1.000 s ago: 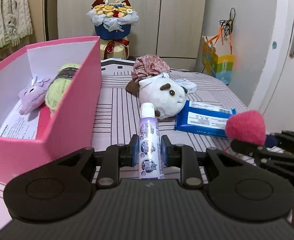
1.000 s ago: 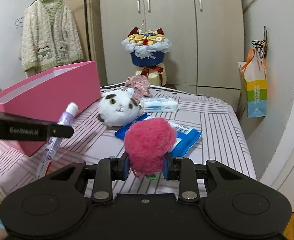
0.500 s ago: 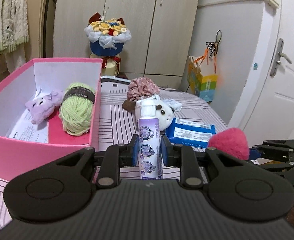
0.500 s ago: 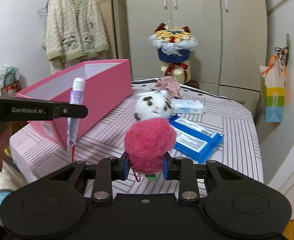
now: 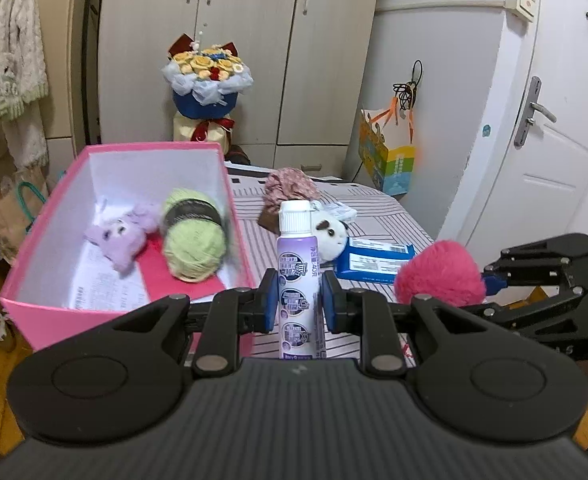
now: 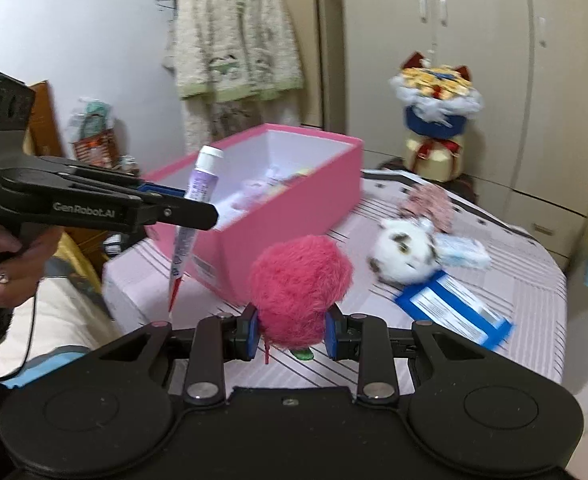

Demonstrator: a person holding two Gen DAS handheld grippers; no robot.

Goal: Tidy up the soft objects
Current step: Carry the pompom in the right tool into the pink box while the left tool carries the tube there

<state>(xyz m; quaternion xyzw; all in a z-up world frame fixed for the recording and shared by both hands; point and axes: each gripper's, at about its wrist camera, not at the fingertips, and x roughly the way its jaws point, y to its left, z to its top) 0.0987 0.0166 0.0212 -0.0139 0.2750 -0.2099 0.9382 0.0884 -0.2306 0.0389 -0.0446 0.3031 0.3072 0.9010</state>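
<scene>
**Two handheld grippers, each carrying an item, raised above a striped table beside a pink box**

A table with a striped cloth [image 5: 374, 216] fills the middle of both views. On it, at about 9 o'clock in the left wrist view, stands an open pink box [image 5: 234, 216] with white inner walls. Inside the box a ball of light green yarn [image 5: 192, 240] lies just beside a small purple plush [image 5: 122, 240], both resting on printed paper on the box floor.

The left gripper [image 5: 297, 304] is pinching a purple tube with a white cap [image 5: 296, 264], its blue pads pressed on either side of the tube, which stands upright at 12 o'clock from the jaws. A hand [image 6: 2, 264] grips its handle at 9 o'clock in the right wrist view.

The right gripper [image 6: 293, 334] is clamped tight on a fluffy pink pompom [image 6: 300, 290], which bulges above the pads.

Beyond the tube, toward 1 o'clock in the left wrist view, a white plush with brown patches [image 5: 332, 236] lies on the cloth, touching a blue pack of wipes [image 5: 370, 260]. A floral fabric pouch [image 5: 290, 184] sits just behind the plush.
</scene>
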